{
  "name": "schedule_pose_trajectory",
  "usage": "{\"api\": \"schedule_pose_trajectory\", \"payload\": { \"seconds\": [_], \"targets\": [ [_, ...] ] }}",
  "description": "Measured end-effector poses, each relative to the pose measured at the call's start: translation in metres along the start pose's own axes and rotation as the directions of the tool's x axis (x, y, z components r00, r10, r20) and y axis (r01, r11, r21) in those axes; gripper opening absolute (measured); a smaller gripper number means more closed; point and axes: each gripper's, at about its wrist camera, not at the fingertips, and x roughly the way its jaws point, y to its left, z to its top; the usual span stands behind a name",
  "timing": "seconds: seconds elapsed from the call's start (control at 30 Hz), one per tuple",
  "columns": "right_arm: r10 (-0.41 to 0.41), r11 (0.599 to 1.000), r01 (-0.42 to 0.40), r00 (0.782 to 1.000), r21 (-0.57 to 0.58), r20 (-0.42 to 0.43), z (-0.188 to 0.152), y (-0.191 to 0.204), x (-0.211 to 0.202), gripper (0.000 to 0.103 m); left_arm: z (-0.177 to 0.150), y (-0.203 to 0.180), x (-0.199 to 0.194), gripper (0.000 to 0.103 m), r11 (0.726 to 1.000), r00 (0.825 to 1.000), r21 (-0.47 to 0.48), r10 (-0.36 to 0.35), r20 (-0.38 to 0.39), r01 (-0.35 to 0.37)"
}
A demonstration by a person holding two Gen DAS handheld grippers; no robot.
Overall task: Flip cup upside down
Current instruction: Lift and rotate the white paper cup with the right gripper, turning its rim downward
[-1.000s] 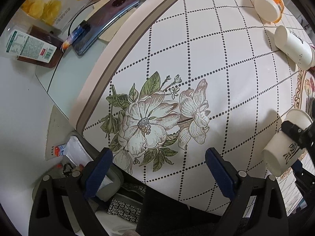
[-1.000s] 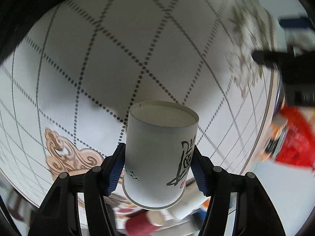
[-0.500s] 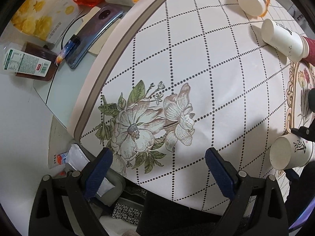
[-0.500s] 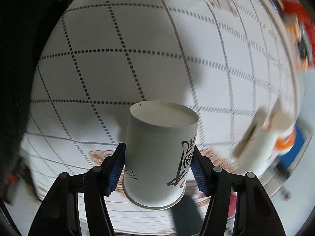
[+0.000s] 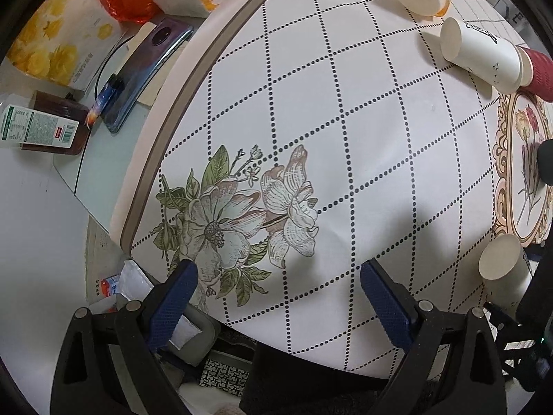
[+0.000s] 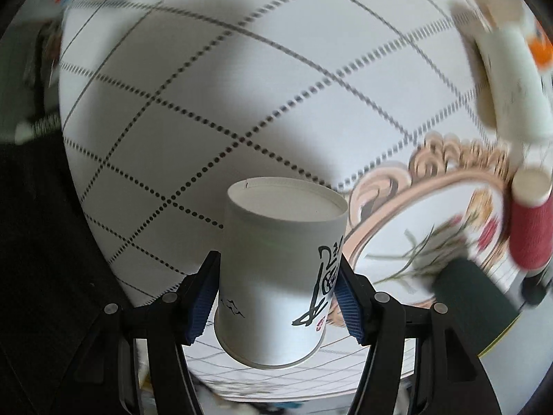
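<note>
Paper cup [image 6: 276, 276] sits clamped between right gripper's [image 6: 276, 297] ribbed pads; left gripper [image 5: 276, 294] gapes.

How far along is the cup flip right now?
Done: the right gripper is clamped on the white paper cup, lifted off the table. In hand: it is mid-turn, its closed base facing the wrist camera. Left: set it down on its rim. The left gripper is open and idle.
</note>
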Motion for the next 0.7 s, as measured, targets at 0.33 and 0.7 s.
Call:
{"api": "schedule_pose_trajectory", "payload": {
  "seconds": [0.33, 0.7],
  "targets": [
    [0.263, 0.914, -0.240, 0.964, 0.328, -0.029, -0.020, -0.075, 0.018, 0.066, -0.002, -0.020, -0.001, 0.096, 1.000, 1.000, 0.027, 0.011, -0.002, -0.011],
    [0.284, 0.854, -0.266, 0.958, 0.447, 0.027, -0.028, -0.125, 0.015, 0.072, -0.004, -0.016, -0.001, 0.096, 0.999, 1.000, 0.033, 0.020, 0.004, -0.020]
  ]
}}
